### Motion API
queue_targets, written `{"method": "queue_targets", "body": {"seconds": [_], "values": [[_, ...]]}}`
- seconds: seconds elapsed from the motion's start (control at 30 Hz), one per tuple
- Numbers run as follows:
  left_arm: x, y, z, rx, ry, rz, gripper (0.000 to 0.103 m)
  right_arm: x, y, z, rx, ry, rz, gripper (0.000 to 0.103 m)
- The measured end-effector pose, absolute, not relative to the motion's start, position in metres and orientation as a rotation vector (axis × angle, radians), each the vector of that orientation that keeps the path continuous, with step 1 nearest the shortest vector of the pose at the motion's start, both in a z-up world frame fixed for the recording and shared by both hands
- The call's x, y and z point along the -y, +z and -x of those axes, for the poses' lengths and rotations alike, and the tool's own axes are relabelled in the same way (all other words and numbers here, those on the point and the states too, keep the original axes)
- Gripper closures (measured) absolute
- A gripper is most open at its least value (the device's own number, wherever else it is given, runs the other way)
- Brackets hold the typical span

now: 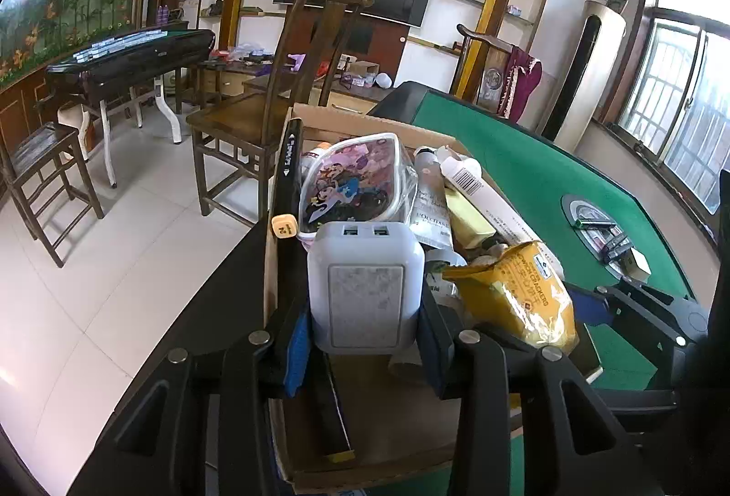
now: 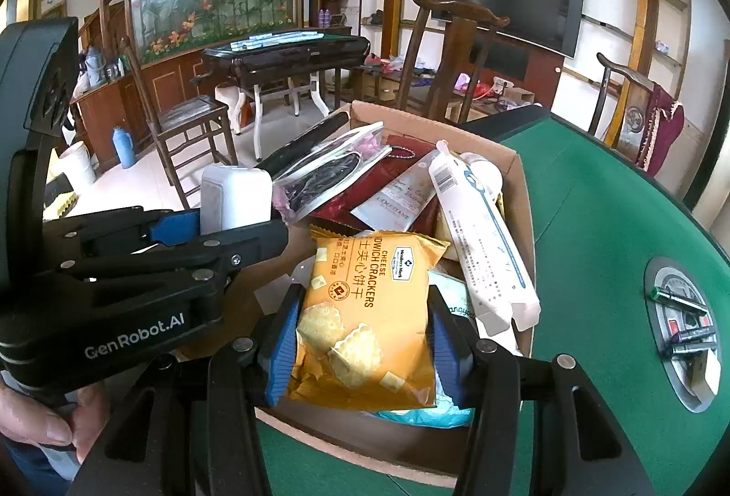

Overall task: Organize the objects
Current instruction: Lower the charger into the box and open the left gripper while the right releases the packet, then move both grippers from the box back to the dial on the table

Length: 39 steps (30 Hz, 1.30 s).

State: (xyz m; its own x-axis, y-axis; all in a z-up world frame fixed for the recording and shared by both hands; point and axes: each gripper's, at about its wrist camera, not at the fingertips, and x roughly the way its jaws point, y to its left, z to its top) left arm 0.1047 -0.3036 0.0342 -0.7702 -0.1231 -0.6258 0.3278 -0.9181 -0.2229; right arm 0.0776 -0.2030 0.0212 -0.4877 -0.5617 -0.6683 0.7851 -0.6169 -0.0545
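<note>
- The USB charger (image 1: 363,286) is a pale grey plastic block with rounded corners, a dull speckled panel on its near face and two ports on top; it stands upright, long axis vertical, ports facing up and away.
- The left gripper (image 1: 362,347) pinches the charger between its blue ribbed pads, one pad pressed on each side, over the near left part of the cardboard box (image 1: 365,446).
- The cracker packet (image 2: 365,318) is glossy, crinkled orange-yellow foil (printed with square crackers and the words "cheese sandwich crackers"); its long axis runs away from the camera, the crimped top edge farthest off.
- The right gripper (image 2: 362,341) clamps the packet's lower half by its two side edges, jaws about half spread, above the box's near side.
- The box, plain brown corrugated card with its flaps open, sits on the green felt surface (image 2: 593,222) near its edge.
- Inside lie a clear vinyl cartoon pouch (image 1: 358,181), a soft silvery tube (image 2: 401,199) and a long white carton (image 2: 483,240) pointing diagonally toward the near right corner.
</note>
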Motion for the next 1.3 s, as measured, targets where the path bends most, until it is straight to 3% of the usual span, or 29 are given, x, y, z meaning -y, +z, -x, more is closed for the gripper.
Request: {"method": "queue_targets", "body": {"seconds": [0.3,0.43,0.57,0.93,1.3], "values": [[0.300,0.035,-0.105,-0.457,-2.721,-0.912,0.062,0.208,0.020,-0.079,-0.489,-2.120,-0.788,0.045],[0.301,0.037,-0.107,-0.462,-2.724,-0.899,0.062,0.208,0.019,-0.083,-0.517,-2.107,-0.779,0.036],[0.303,0.040,-0.109,-0.475,-2.715,-0.892,0.062,0.203,0.021,-0.086,-0.537,-2.118,-0.765,0.036],[0.282,0.054,-0.107,-0.437,-2.751,-0.879,0.062,0.145,0.051,-0.068,-0.331,-2.208,-0.772,0.036],[0.217,0.075,-0.092,-0.261,-2.847,-0.927,0.062,0.019,0.075,-0.010,-0.118,-2.420,-0.811,0.029]]}}
